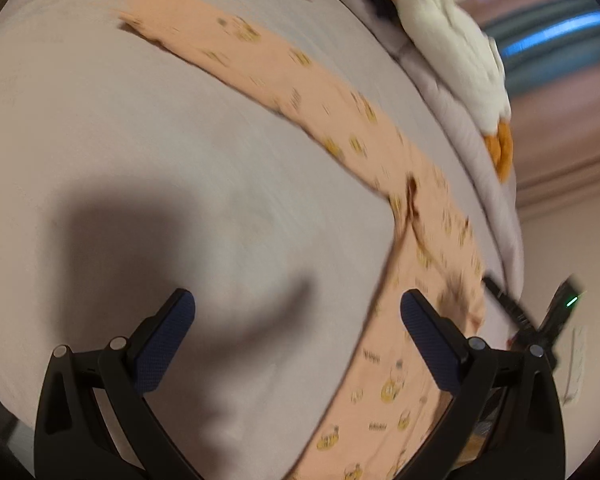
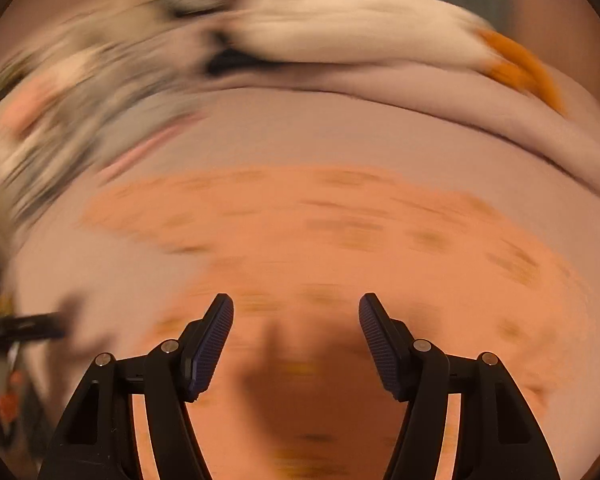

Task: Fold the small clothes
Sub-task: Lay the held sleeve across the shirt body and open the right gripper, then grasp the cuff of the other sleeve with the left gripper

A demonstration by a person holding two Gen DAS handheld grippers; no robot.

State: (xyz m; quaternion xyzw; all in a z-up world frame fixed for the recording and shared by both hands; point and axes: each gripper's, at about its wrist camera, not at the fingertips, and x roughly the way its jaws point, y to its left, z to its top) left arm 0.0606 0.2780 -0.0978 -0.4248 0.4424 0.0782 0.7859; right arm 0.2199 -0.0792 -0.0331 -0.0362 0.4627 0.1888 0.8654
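Your peach trousers (image 1: pixel 300 92) lie flat on the bed (image 1: pixel 120 152), one leg running long toward 11 o'clock in the left wrist view. Your right tool (image 2: pixel 296 336), jaws apart and empty, hangs directly over the cloth and is nearer. Your left tool (image 1: pixel 298 332), also spread and empty, has the fabric at its 3 o'clock.

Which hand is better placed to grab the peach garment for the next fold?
Probably right: its open tongs hang directly over the peach garment, while the left tongs are mostly over bare sheet.
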